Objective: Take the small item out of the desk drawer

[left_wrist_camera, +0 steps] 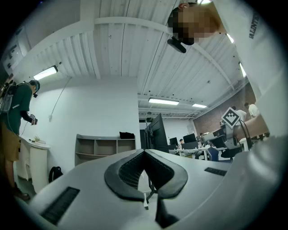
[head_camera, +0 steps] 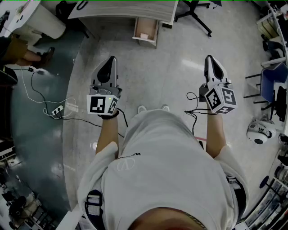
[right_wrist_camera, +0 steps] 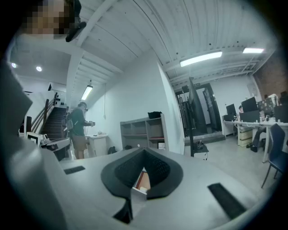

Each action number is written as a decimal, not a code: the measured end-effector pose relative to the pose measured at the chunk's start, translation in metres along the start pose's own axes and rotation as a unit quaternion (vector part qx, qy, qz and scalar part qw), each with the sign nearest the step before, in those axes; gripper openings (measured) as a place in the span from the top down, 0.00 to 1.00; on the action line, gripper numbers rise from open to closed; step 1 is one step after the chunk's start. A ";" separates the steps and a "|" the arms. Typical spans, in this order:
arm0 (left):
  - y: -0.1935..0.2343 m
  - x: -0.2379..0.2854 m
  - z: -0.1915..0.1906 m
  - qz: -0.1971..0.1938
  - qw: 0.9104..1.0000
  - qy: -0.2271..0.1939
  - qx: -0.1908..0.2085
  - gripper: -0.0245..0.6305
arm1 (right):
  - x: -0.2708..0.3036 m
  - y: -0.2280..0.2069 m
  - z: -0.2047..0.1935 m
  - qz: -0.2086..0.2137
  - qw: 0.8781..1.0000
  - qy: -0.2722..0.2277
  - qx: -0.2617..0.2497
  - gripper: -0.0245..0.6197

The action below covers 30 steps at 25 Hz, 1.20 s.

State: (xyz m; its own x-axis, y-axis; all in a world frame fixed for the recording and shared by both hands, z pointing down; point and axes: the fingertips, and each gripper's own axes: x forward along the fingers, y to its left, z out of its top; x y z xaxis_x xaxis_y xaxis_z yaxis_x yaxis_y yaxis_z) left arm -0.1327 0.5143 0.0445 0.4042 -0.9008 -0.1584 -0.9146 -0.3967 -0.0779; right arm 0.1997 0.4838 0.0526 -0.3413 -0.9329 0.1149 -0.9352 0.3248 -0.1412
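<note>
In the head view the desk [head_camera: 121, 9] stands at the far top, and its wooden drawer [head_camera: 146, 30] is pulled out toward me. A small pale item [head_camera: 144, 36] lies inside it. My left gripper [head_camera: 110, 61] and right gripper [head_camera: 211, 60] are held out over the floor, well short of the drawer, both shut and empty. In the left gripper view the left gripper [left_wrist_camera: 144, 153] has its jaws together. The right gripper [right_wrist_camera: 145, 156] is likewise closed, and the drawer [right_wrist_camera: 142, 180] shows through the notch below its tips.
A power strip with cables [head_camera: 56, 111] lies on the floor at the left. An office chair base [head_camera: 196, 16] stands right of the desk, with a blue chair [head_camera: 272, 84] and a round white device [head_camera: 258, 133] at the right. A person in green [right_wrist_camera: 79, 128] stands by a shelf unit [right_wrist_camera: 143, 131].
</note>
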 end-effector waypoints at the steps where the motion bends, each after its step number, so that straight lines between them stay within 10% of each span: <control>1: 0.002 0.000 -0.001 0.000 1.000 0.001 0.000 0.96 | 0.002 0.001 -0.001 0.000 1.000 0.001 0.000 0.96; 30: 0.060 -0.014 -0.073 -0.050 0.994 0.050 -0.078 0.96 | 0.054 0.054 -0.045 -0.038 0.998 0.042 0.021 0.96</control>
State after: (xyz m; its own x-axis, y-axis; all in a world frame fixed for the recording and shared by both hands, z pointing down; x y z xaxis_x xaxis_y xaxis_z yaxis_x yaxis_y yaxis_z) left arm -0.1937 0.4902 0.1135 0.4973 -0.8657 -0.0573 -0.8633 -0.5003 0.0663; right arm 0.1269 0.4577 0.0956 -0.2770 -0.9379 0.2087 -0.9547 0.2441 -0.1703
